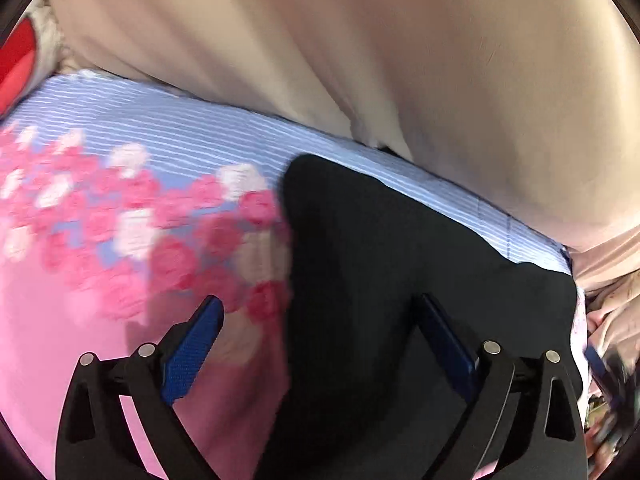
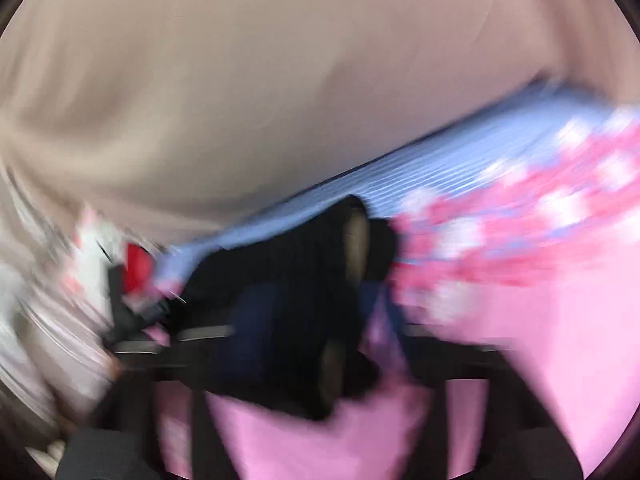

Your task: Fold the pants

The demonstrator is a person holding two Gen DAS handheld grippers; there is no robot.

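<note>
**Black pants on the floral sheet, left gripper spread, right view blurred**

Your left gripper (image 1: 320, 320) has its blue-padded fingers (image 1: 192, 344) wide apart with nothing clamped between them. The black pants (image 1: 400, 280) lie on the pink floral bedsheet (image 1: 100, 220), and the fabric fills the gap between your fingers and runs on ahead of them. The right finger sits over the black cloth; the left finger is over the pink sheet just beside the pants' edge. Beyond the pants is the sheet's blue-striped band (image 1: 180, 120), then beige fabric (image 1: 360, 40) filling the upper frame. A red object (image 1: 16, 60) shows at far left.

Your right gripper (image 2: 312, 320) is heavily motion-blurred. Dark pants (image 2: 304, 260) bunch between its fingers, but you cannot tell whether it is clamped on them or apart. Pink sheet (image 2: 540, 340) lies to the right, beige fabric (image 2: 280, 80) above.
</note>
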